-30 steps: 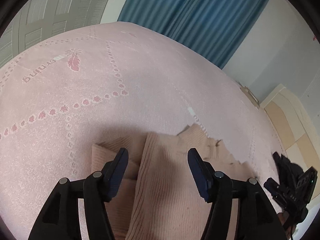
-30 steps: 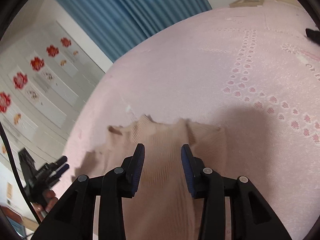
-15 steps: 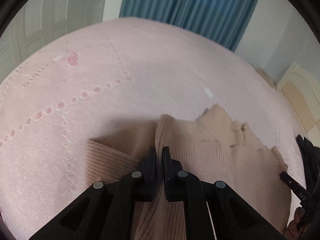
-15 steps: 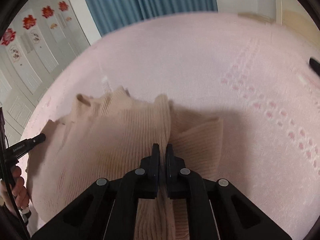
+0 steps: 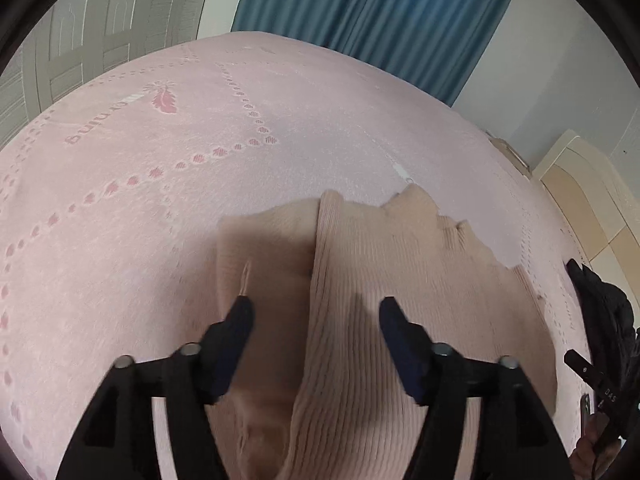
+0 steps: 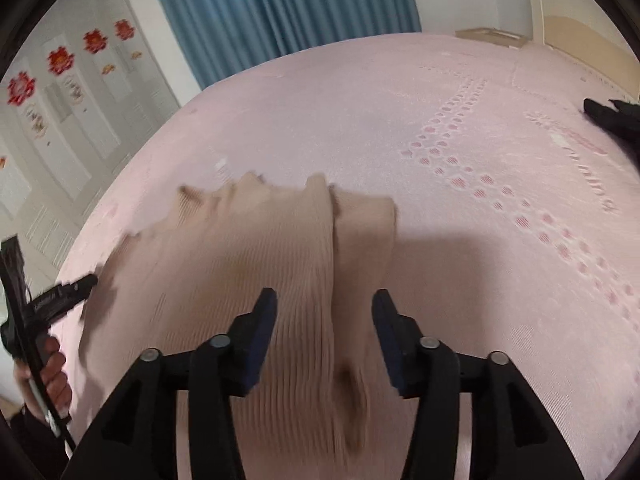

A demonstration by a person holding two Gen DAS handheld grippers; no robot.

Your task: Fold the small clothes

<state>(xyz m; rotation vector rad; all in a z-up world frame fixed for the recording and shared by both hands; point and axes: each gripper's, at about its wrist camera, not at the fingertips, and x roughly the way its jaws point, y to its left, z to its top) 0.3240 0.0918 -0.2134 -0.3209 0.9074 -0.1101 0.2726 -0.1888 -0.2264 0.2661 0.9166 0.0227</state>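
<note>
A beige ribbed knit garment (image 5: 400,280) lies on the pink bedspread (image 5: 200,120), with one side folded over along a lengthwise crease. My left gripper (image 5: 314,312) hovers over that crease, its jaws opening, the fabric below them and not pinched. In the right wrist view the same garment (image 6: 248,264) shows its other folded edge, and my right gripper (image 6: 324,304) stands over it with jaws opening too, pads clear of the cloth. Each gripper appears at the edge of the other's view, held by a hand (image 6: 52,372).
The bedspread (image 6: 460,128) stretches far beyond the garment on all sides. Blue curtains (image 5: 380,8) hang behind the bed. A white wardrobe with red flower stickers (image 6: 60,60) stands at the left. A dark object (image 6: 612,116) lies at the bed's right edge.
Both grippers shut on the garment's folded edges half a second ago and have since let go, their jaws spreading. The fold now lies flatter on the bed.
</note>
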